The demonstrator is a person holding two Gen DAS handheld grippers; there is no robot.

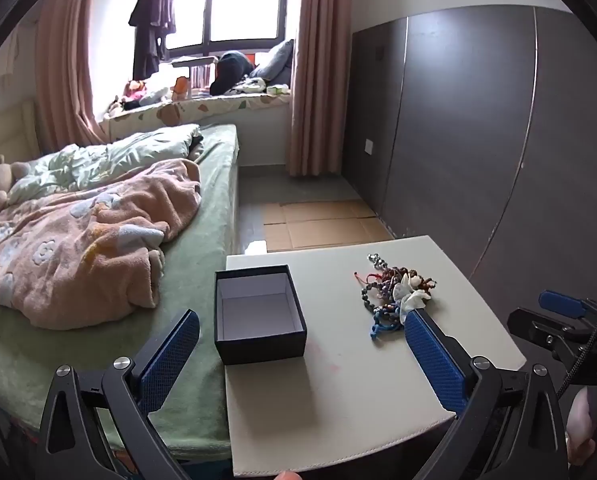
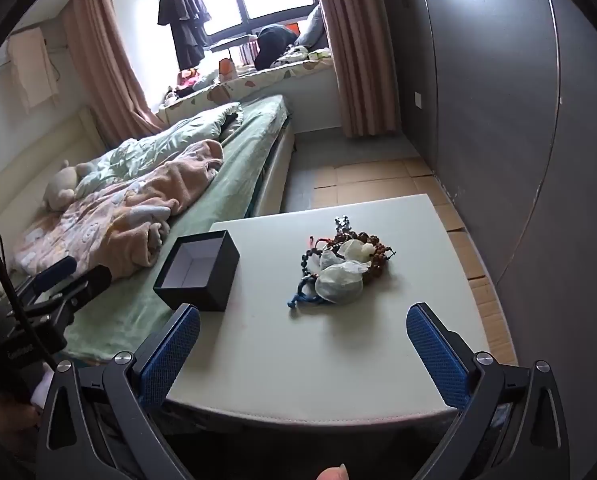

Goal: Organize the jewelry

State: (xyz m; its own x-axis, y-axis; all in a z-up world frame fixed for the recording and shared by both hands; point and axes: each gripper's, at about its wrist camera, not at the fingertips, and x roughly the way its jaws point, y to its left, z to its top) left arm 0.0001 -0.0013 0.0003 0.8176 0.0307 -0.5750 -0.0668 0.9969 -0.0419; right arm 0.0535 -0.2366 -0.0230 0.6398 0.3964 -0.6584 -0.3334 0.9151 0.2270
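Observation:
An open black box [image 1: 258, 314] with a white, empty inside stands at the left side of a small white table [image 1: 346, 380]. A tangled pile of bead bracelets and small clear pouches [image 1: 396, 290] lies on the table's right half. My left gripper [image 1: 302, 332] is open and empty above the table's near part, its left finger beside the box. In the right wrist view the box [image 2: 197, 270] and the jewelry pile [image 2: 340, 266] show too. My right gripper [image 2: 303, 328] is open and empty, hovering short of the pile.
A bed [image 1: 98, 216] with a pink blanket and a plush toy adjoins the table's left side. A dark wardrobe [image 1: 478, 128] stands at the right. Flattened cardboard [image 1: 318, 220] covers the floor beyond the table. The right gripper's body [image 1: 566, 328] shows at the left wrist view's right edge.

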